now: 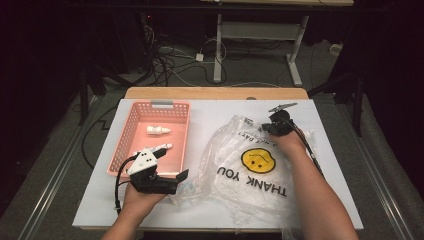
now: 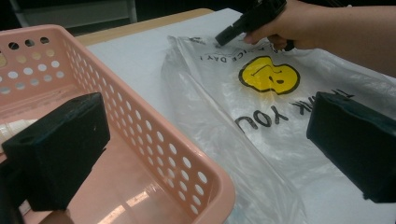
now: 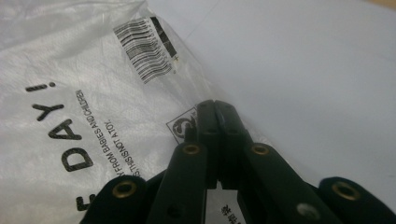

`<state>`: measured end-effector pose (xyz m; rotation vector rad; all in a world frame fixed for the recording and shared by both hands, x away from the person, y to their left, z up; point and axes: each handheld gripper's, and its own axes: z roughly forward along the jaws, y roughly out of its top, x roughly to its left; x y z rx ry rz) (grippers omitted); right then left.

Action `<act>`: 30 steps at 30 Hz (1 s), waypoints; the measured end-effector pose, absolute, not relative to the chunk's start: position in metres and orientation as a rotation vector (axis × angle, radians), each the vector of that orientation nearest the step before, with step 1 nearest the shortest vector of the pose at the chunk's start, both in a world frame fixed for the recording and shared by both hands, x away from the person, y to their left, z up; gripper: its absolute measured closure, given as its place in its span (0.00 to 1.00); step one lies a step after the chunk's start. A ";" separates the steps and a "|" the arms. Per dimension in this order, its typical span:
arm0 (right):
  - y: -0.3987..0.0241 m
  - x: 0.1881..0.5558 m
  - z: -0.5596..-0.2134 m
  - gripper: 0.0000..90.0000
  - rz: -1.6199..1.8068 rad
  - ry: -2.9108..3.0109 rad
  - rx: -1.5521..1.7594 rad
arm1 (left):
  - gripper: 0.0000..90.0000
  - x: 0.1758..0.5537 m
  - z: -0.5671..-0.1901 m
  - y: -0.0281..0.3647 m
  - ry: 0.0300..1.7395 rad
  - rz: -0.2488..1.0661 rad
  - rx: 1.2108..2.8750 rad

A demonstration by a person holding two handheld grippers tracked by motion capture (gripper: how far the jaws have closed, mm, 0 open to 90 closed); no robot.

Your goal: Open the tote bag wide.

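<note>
While the left gripper (image 1: 183,176) is waiting open near the pink basket (image 1: 131,120), the right gripper (image 1: 262,128) is pinching the plastic bag's (image 1: 250,165) far edge.

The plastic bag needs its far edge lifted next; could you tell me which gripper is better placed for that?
The right gripper: its jaws are closed at the far edge of the plastic bag, though whether film is pinched I cannot tell. The left gripper hangs open near the bag's near-left corner, beside the pink basket.

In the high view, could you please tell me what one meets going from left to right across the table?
Pink basket → left gripper → plastic bag with its yellow smiley face → right gripper, shut on the bag's far edge.
</note>
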<state>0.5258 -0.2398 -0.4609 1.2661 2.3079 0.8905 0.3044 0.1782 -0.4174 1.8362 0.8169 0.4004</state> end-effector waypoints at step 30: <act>-0.344 0.472 -0.401 0.63 1.024 1.973 1.347 | 0.00 0.303 -0.418 0.173 0.806 0.420 1.855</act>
